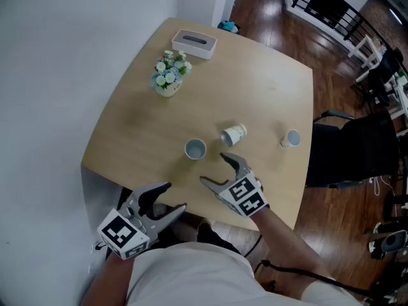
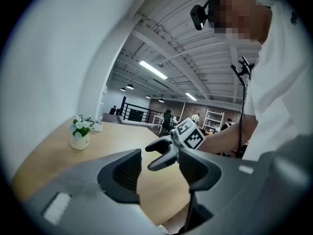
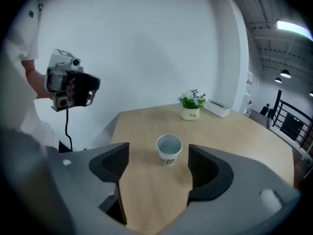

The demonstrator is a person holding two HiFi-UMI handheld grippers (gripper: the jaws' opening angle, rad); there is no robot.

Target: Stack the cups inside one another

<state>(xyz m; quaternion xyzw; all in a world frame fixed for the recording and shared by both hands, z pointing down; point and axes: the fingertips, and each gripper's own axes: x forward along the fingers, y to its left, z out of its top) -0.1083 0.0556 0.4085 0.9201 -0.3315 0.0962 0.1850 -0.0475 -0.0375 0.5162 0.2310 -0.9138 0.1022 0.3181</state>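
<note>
The right hand-held gripper (image 1: 213,167), wide open and empty, ought to straddle the upright cup (image 1: 195,149) squarely before closing gently, while the left hand-held gripper (image 1: 175,195) idles open and empty.

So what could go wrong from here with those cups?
The middle cup lies on its side, so a nudge might send it rolling. The far-right cup stands near the edge of the table and could be knocked off. The right gripper is open and short of the upright cup; closing its fingers off-centre could tip it.
</note>
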